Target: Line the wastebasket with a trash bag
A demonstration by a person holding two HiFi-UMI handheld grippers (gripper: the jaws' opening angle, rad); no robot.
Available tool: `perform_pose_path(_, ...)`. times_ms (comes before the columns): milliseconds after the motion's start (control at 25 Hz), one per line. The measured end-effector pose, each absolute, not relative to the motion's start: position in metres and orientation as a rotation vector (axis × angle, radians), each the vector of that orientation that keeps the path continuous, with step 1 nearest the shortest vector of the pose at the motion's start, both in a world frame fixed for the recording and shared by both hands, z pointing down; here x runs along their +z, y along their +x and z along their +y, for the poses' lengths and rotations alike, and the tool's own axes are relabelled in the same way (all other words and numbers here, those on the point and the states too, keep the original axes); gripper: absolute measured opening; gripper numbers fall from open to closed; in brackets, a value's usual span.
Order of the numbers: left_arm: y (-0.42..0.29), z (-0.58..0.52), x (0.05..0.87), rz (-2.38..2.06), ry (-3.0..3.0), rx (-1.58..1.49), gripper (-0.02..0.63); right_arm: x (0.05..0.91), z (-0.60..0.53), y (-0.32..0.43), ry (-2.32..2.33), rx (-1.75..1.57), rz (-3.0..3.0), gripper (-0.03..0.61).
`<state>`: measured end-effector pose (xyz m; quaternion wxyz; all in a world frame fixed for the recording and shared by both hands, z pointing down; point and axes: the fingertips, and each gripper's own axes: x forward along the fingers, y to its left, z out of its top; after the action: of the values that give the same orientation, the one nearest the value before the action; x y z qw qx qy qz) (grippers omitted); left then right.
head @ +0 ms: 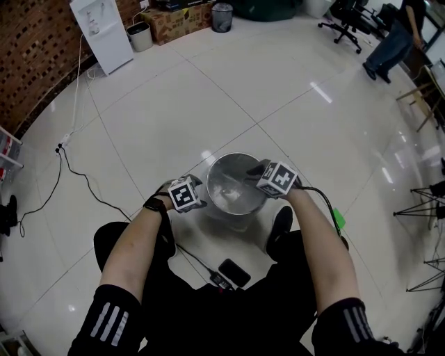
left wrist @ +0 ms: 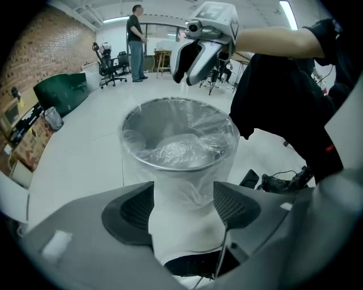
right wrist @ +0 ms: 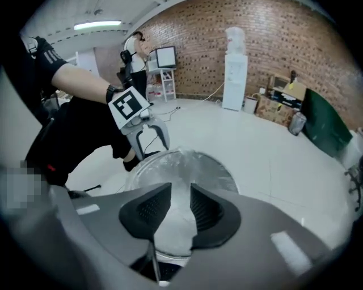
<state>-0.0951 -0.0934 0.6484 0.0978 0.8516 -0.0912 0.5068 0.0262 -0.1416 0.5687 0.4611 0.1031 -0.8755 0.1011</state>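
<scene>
Starting over on the left, a brick wall (head: 28, 62) is running along the edge of the room. A white cabinet (head: 102, 31) is standing near it, and a black cable (head: 83, 179) is trailing across the white tiled floor (head: 229, 97).

Coming in to the middle, the left gripper (left wrist: 184, 195) is hanging just beside the near-left side of the wastebasket (head: 240, 208) and pointing steeply down. Its jaws are standing wide apart. The bag-covered wall of the wastebasket is filling the gap between them, but the pads are not squeezing anything.

Centre stage, that round metal wastebasket is sitting upright on the floor right in front of the person. The clear trash bag (left wrist: 180, 148) is lying bunched inside it, with its mouth folded over the rim and draping down the outside.

Moving right, the right gripper (right wrist: 180, 195) is hovering over the opposite side of the rim, also tipped downward. Its jaws are standing close together with only a narrow slit between them, and I'm not seeing any film pinched there.

Down by the person's lap, a dark phone (head: 234, 272) is lying on the floor. Far right at the back, another person (head: 391, 43) is standing near an office chair (head: 348, 21).
</scene>
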Motion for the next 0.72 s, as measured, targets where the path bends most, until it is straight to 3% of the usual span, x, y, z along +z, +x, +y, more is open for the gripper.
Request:
perform_pose_path(160, -0.092, -0.101, 0.664, -0.367, 2.518, 1.556, 0.334, 0.602, -0.112, 0.015, 0.086, 0.186, -2.029, 0.197)
perform_pose_path(320, -0.079, -0.105, 0.672, -0.4, 2.55, 1.55, 0.347, 0.627, -0.112, 0.001, 0.057, 0.168, -1.962, 0.238)
perform_pose_path(720, -0.075, -0.107, 0.688, -0.37, 2.545, 1.556, 0.368, 0.717, -0.123, -0.011, -0.021, 0.242, -1.783, 0.241)
